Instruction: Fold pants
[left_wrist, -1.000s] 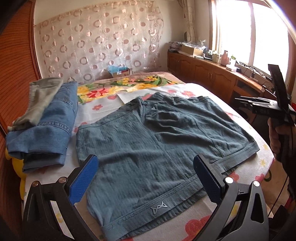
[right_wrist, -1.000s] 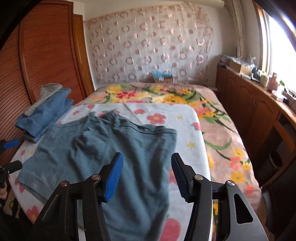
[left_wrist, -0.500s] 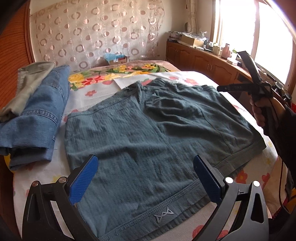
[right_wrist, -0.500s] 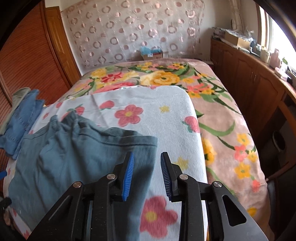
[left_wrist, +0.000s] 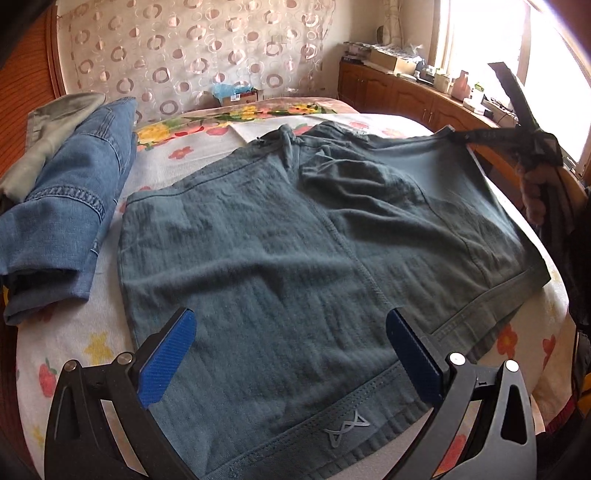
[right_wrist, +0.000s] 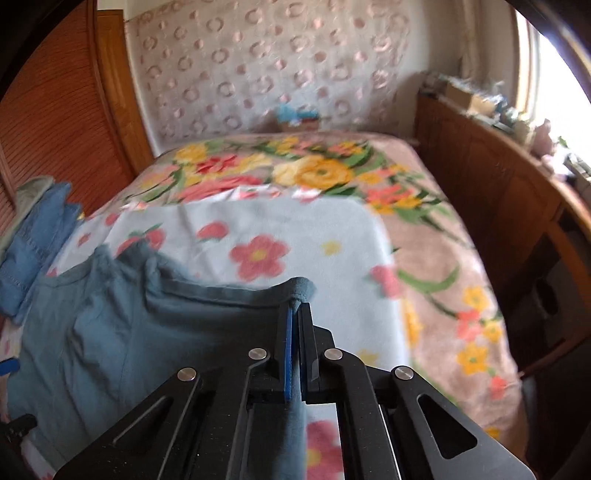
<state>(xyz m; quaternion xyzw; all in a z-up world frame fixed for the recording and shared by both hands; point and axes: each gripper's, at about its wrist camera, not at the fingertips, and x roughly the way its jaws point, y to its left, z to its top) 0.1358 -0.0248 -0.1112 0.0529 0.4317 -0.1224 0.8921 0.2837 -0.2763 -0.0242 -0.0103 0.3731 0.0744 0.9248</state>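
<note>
Teal pants (left_wrist: 295, 258) lie spread flat on the bed's flowered sheet (left_wrist: 92, 332), hem with a small logo nearest the left wrist camera. My left gripper (left_wrist: 290, 325) hovers just above that hem, open wide, nothing between its blue pads. My right gripper (right_wrist: 296, 314) is shut on the far corner of the pants (right_wrist: 129, 332), and a fold of teal cloth sticks out past its pads. In the left wrist view the right gripper (left_wrist: 461, 137), held by a hand, lifts that corner off the sheet at the bed's right edge.
Folded blue jeans (left_wrist: 70, 192) with a grey-green garment (left_wrist: 55, 122) on top lie at the bed's left side. A floral blanket (right_wrist: 314, 173) covers the far half. Wooden cabinets (right_wrist: 498, 206) run along the right wall, a slatted wooden door (right_wrist: 55, 129) stands left.
The right gripper's jaws closed onto the pants' corner and raised it. The left gripper sank closer to the hem, still open.
</note>
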